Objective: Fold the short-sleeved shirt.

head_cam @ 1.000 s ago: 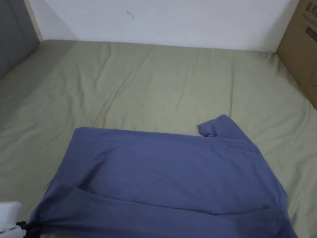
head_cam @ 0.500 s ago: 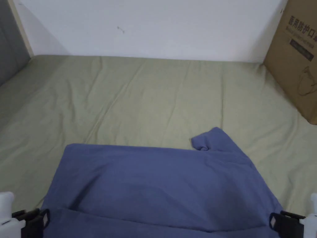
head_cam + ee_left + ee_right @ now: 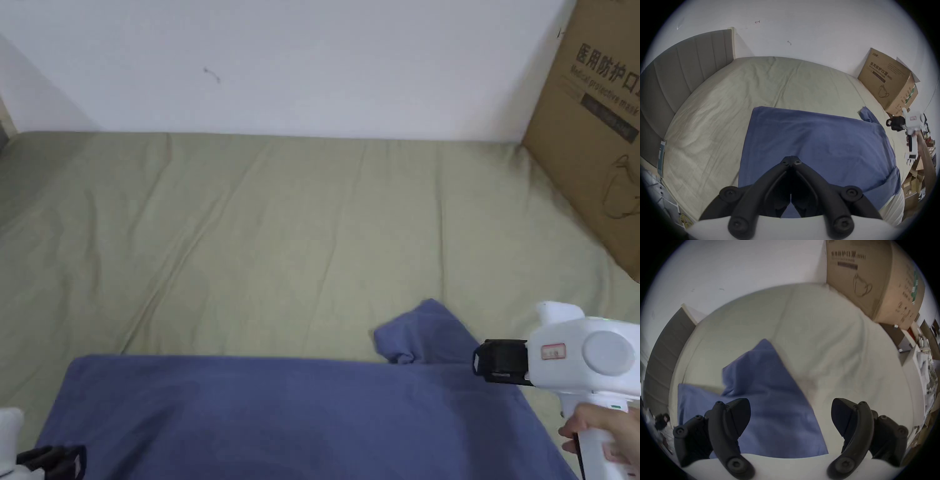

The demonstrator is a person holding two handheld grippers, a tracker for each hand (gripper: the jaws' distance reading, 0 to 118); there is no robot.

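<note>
Blue shirt [image 3: 281,412] lies long axis left-right on the bed [image 3: 281,237]; its stray sleeve [image 3: 425,331] sits just left of the right gripper [image 3: 791,415], jaws spread. Left gripper [image 3: 791,162], pressed together, holds nothing.

blue short-sleeved shirt [image 3: 300,412] lies flat on the bed, 1 sleeve [image 3: 425,331] crumpled.

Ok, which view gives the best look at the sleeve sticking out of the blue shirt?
The right gripper view: the sleeve sits large and central, just beyond the open right tongs, though slightly blurred. The head view shows it smaller but sharp, beside those tongs. The left gripper view has it tiny, near the edge.
</note>
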